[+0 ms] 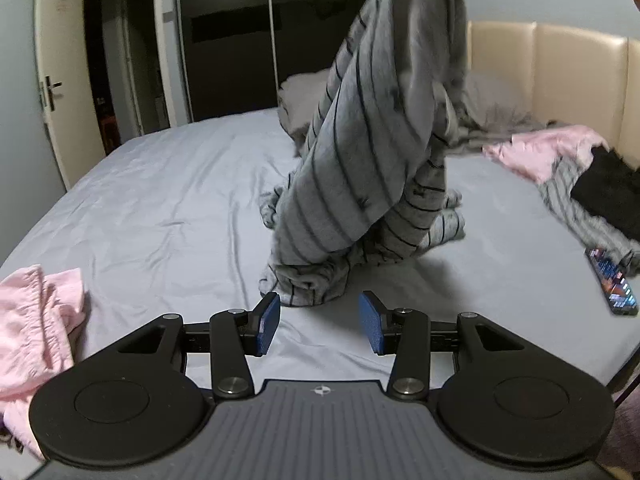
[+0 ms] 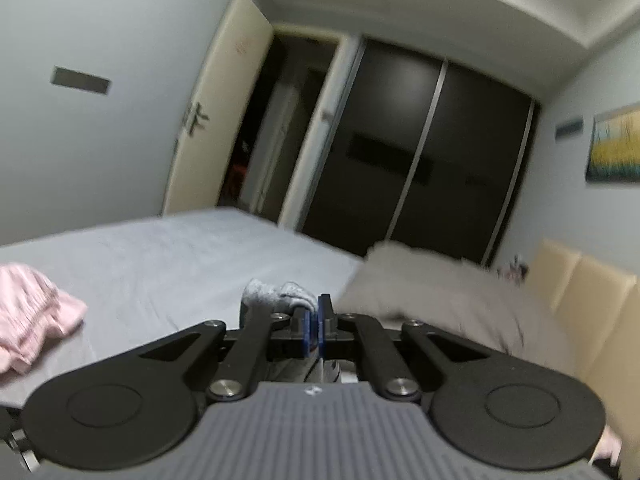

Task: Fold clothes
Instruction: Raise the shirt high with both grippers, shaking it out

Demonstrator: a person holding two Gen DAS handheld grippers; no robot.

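Observation:
A grey garment with dark stripes hangs from above the frame, its lower end bunched on the bed sheet. My left gripper is open and empty, low over the sheet just in front of the garment's bottom edge. My right gripper is raised high and shut on a fold of the grey garment, which pokes out past the pads and hangs below them.
A pink garment lies at the bed's near left; it also shows in the right wrist view. More clothes, pink, striped and black, lie at the right by a phone. Beige headboard, pillow, dark wardrobe behind.

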